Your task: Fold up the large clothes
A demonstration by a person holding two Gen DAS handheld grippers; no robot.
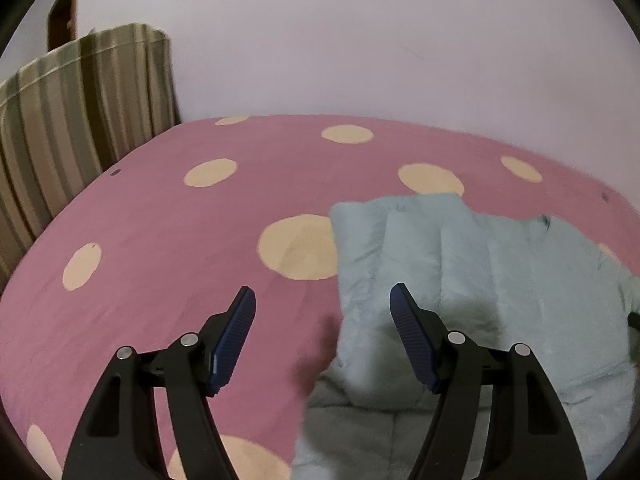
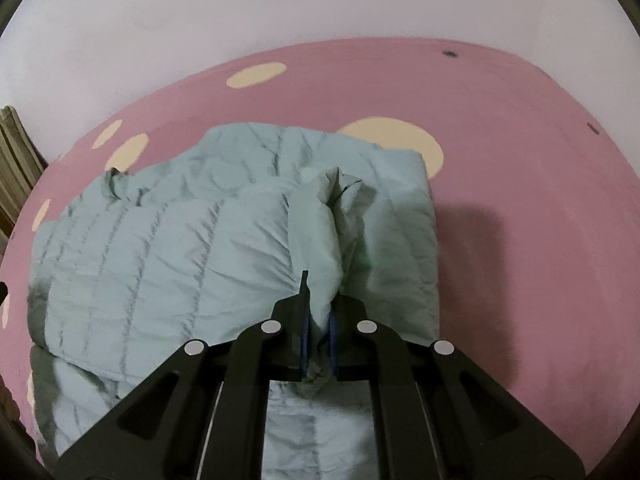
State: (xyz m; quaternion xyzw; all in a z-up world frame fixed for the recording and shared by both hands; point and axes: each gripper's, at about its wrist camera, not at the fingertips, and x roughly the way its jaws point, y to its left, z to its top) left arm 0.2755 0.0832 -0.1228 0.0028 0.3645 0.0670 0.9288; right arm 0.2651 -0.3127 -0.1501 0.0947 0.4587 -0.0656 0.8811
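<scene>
A pale blue quilted jacket [image 2: 180, 248] lies partly folded on a pink bed sheet with cream dots [image 2: 520, 160]. My right gripper [image 2: 318, 300] is shut on a bunched fold of the jacket, which rises between its blue pads [image 2: 305, 332]. In the left wrist view the same jacket [image 1: 460, 248] fills the right half. My left gripper [image 1: 322, 300] hovers open over the jacket's left edge, nothing between its blue pads [image 1: 236, 340]; its right finger is above the fabric, its left finger above bare sheet [image 1: 160, 220].
A striped green and beige cloth-covered piece [image 1: 80, 120] stands at the bed's far left, against a plain pale wall [image 1: 360, 40]. A brown wooden edge [image 1: 64, 12] shows behind it. The sheet extends to the left and right of the jacket.
</scene>
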